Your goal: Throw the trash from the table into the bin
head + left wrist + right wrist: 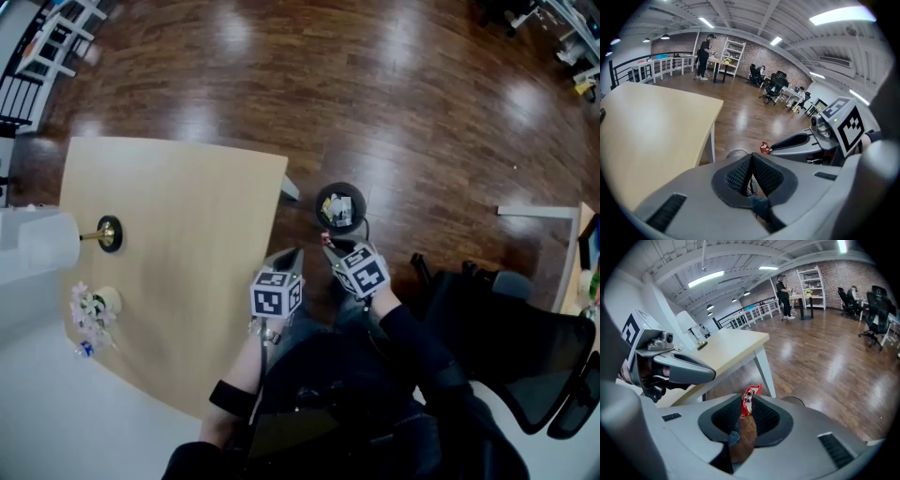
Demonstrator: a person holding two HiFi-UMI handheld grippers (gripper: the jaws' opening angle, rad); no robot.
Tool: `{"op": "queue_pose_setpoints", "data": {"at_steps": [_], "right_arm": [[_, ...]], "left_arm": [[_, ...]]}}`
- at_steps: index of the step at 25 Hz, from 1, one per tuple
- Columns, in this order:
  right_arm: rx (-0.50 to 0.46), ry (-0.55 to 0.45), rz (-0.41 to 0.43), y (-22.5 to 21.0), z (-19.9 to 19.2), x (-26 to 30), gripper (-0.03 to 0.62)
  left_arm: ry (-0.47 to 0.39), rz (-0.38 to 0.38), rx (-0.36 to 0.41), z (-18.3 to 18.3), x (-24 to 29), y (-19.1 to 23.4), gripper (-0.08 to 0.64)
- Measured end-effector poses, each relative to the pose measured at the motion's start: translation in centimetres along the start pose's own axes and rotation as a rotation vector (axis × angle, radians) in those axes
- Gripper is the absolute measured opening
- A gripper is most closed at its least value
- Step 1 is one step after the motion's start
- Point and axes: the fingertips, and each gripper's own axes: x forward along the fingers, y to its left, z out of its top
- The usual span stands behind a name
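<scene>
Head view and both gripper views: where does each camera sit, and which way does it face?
Head view: on the person's head, facing steeply down at the table, bin and floor; both arms show.
Left gripper view: on the left gripper, facing along its shut fingers past the table's edge; the right gripper shows at right.
Right gripper view: on that gripper, facing along fingers shut on a red wrapper; the left gripper shows at left.
Shared: both gripper views show table and brick wall.
</scene>
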Motion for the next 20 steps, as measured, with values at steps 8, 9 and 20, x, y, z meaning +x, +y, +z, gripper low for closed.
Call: {"op": "queue_pose_setpoints", "data": {"at_steps": [8, 9, 20], "right_arm": [[0.057, 0.065, -0.059, -6.7, -4.6, 4.6, 0.078], [0.060, 0.068, -0.066, -7.4, -5.0, 5.3, 0.078], [0.099, 0.100, -0.132, -15.6, -8.7, 13.7, 0.080]], "left_arm": [[0.078, -0.021, 0.004, -1.8, 7.9, -1.6, 0.008], [0.088, -0.020, -0.006, -2.1, 8.8, -1.6, 0.008], [0.161, -0.057, -0.070, -6.2, 17.4, -2.0, 0.008]]}}
